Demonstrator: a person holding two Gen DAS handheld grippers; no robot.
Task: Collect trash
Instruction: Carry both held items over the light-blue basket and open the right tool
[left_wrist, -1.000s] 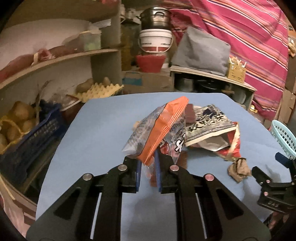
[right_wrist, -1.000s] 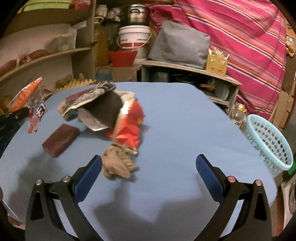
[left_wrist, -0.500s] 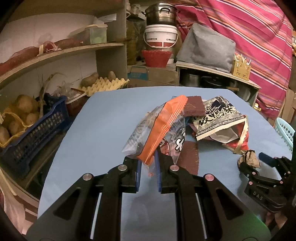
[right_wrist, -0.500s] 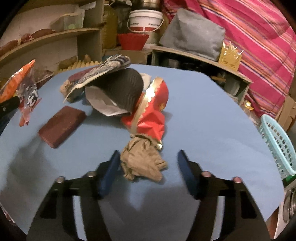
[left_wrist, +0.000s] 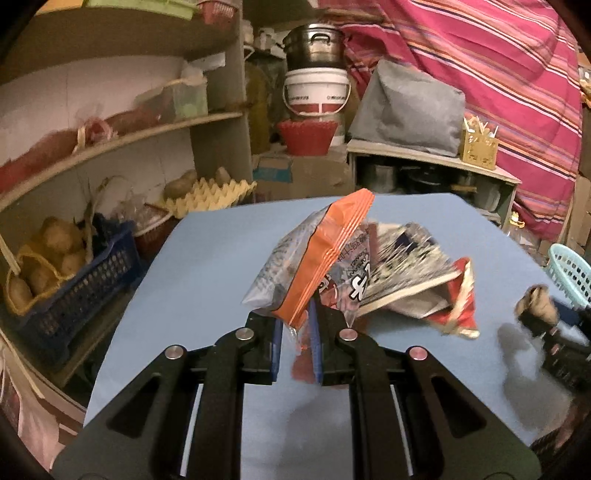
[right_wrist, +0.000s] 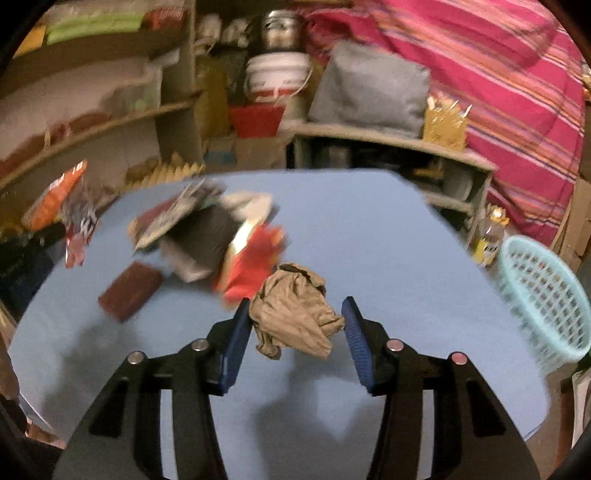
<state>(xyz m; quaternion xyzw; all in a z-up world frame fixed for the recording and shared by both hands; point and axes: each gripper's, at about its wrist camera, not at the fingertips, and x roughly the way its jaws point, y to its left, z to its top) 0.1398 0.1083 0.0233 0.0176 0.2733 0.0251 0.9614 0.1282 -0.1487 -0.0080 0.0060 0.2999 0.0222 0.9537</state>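
Observation:
My left gripper (left_wrist: 296, 325) is shut on a clear snack wrapper with an orange edge (left_wrist: 317, 258) and holds it above the blue table (left_wrist: 207, 266). My right gripper (right_wrist: 295, 325) is shut on a crumpled brown paper ball (right_wrist: 295, 314) and holds it lifted off the table; it also shows at the right of the left wrist view (left_wrist: 535, 306). A pile of wrappers, one black-and-white (left_wrist: 402, 266) and one red (right_wrist: 255, 258), lies mid-table. A dark red bar wrapper (right_wrist: 129, 290) lies to their left.
A light blue mesh basket (right_wrist: 543, 299) stands off the table's right edge. Shelves with potatoes in a blue crate (left_wrist: 66, 280) and an egg tray (left_wrist: 207, 192) are at the left. A low cabinet with a grey bag (left_wrist: 406, 107) stands behind the table.
My right gripper closed on the brown paper ball and lifted it off the table. My left gripper still holds the orange-edged wrapper, shifted slightly.

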